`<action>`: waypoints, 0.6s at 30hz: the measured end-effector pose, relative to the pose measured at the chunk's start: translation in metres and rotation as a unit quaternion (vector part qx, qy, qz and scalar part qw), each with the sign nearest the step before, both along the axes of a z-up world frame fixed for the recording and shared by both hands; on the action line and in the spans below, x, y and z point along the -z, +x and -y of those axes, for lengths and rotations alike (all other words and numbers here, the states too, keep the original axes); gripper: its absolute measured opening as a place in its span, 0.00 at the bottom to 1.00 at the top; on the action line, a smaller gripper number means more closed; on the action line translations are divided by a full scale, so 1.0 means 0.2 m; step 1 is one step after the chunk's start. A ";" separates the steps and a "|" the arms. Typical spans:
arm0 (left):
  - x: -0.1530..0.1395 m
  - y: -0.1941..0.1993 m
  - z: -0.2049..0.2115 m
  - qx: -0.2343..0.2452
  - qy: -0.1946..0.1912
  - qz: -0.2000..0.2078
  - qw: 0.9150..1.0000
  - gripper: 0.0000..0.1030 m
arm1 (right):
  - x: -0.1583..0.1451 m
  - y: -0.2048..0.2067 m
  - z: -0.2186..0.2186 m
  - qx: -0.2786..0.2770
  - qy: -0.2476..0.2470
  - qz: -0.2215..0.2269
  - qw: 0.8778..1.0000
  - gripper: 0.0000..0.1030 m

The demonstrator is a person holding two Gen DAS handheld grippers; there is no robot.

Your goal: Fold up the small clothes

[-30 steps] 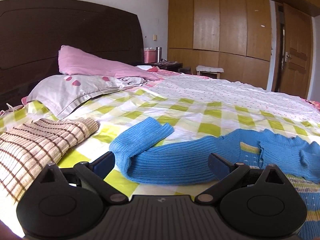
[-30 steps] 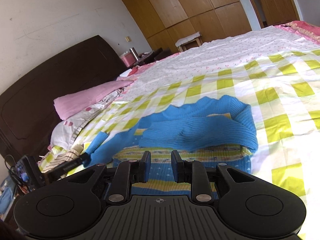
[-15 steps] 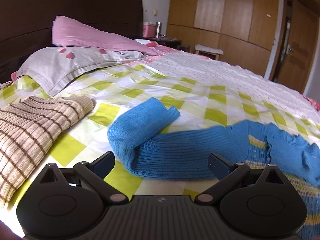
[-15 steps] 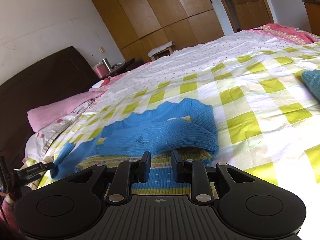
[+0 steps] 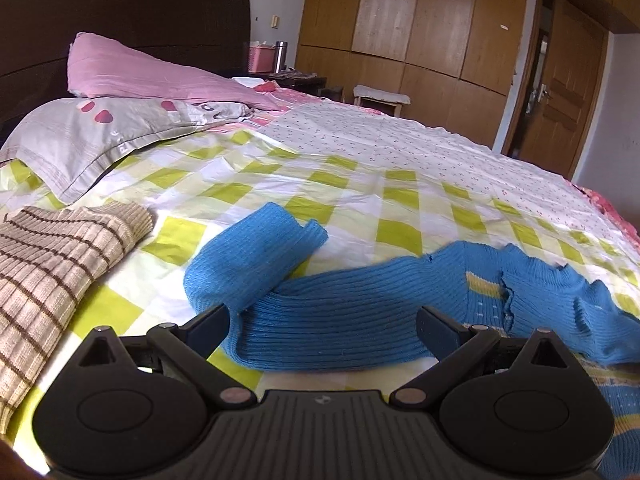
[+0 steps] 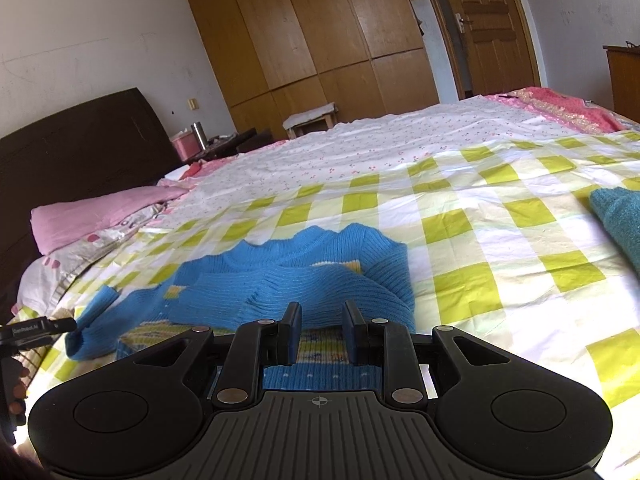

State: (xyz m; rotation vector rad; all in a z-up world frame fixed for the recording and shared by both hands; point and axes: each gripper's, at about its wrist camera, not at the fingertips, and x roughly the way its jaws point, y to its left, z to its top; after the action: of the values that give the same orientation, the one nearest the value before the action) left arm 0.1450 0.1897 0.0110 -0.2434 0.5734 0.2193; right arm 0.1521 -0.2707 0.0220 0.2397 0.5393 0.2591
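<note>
A small blue knit sweater [image 5: 360, 312] with yellow-striped body lies on the checked bedsheet [image 5: 360, 184]. In the left wrist view its left sleeve [image 5: 248, 256] is doubled back on itself. My left gripper [image 5: 324, 326] is open, jaws wide on either side of that sleeve, just before it. In the right wrist view the sweater [image 6: 288, 280] has its right sleeve folded across the chest. My right gripper [image 6: 320, 334] hovers above the striped hem [image 6: 320, 350], jaws narrowly apart and empty. The left gripper's tip [image 6: 40, 326] shows at the far left.
A folded brown striped garment [image 5: 52, 264] lies left of the sweater. A teal knit garment [image 6: 618, 216] lies at the right. Pillows [image 5: 120, 128] and a dark headboard [image 5: 120, 12] stand behind. Wardrobes [image 6: 320, 32] and a door [image 6: 492, 28] line the far wall.
Both grippers have tilted and drawn in a little toward the sweater. The sweater's sleeves lie as before. The right jaws have parted slightly.
</note>
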 end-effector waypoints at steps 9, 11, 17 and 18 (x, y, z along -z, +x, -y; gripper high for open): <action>0.01 0.06 -0.07 -0.087 0.087 0.013 0.992 1.00 | 0.02 -0.01 -0.14 -0.038 -0.024 -0.001 0.999 0.23; 0.03 0.09 -0.07 -0.087 0.132 0.012 0.987 1.00 | 0.02 -0.02 -0.19 -0.049 -0.032 0.004 0.998 0.23; 0.07 0.18 -0.03 -0.050 0.182 -0.003 0.982 1.00 | 0.03 -0.01 -0.26 -0.069 -0.032 0.002 0.997 0.23; 0.08 0.20 -0.02 -0.044 0.191 -0.004 0.981 1.00 | 0.03 0.00 -0.26 -0.070 -0.032 0.000 0.997 0.23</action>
State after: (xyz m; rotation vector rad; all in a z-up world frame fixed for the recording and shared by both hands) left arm 0.1847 0.1927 -0.0052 0.1052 0.5183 0.4096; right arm 0.1512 -0.2179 0.0154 0.1403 0.5639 0.3781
